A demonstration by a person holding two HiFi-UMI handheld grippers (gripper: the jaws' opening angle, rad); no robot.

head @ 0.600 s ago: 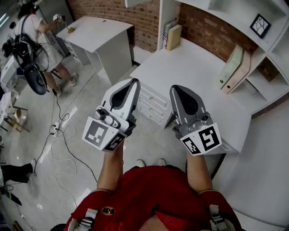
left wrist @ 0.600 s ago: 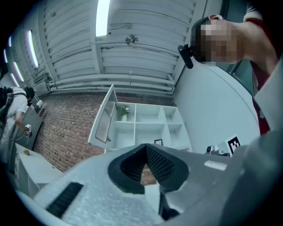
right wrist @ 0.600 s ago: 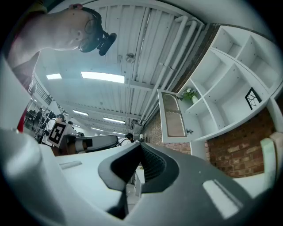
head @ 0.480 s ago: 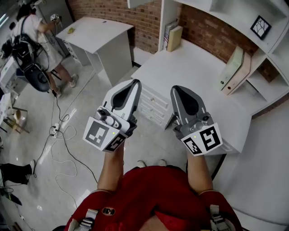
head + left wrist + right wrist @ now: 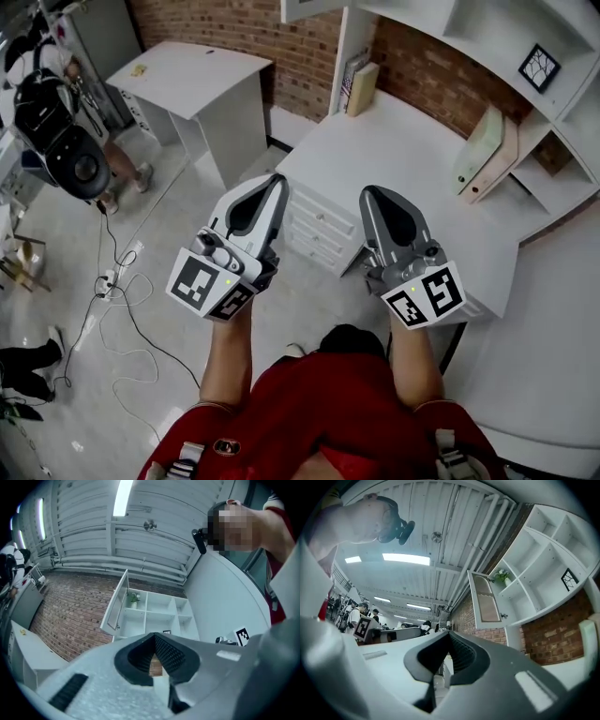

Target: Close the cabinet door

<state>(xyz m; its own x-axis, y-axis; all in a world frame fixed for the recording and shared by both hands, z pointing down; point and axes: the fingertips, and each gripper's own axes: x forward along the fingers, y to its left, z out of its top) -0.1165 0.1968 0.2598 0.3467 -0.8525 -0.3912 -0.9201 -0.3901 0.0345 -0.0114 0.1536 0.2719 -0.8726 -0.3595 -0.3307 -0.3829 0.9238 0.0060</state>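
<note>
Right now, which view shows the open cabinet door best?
The right gripper view: the cabinet door faces the camera, inner face and knob visible. The left gripper view shows it nearly edge-on; the head view catches only what seems its bottom edge.

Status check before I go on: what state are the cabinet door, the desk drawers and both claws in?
Cabinet door: open, swung out from the shelf unit.
Desk drawers: shut.
Left claw: shut, nothing in it.
Right claw: shut, nothing in it.
</note>
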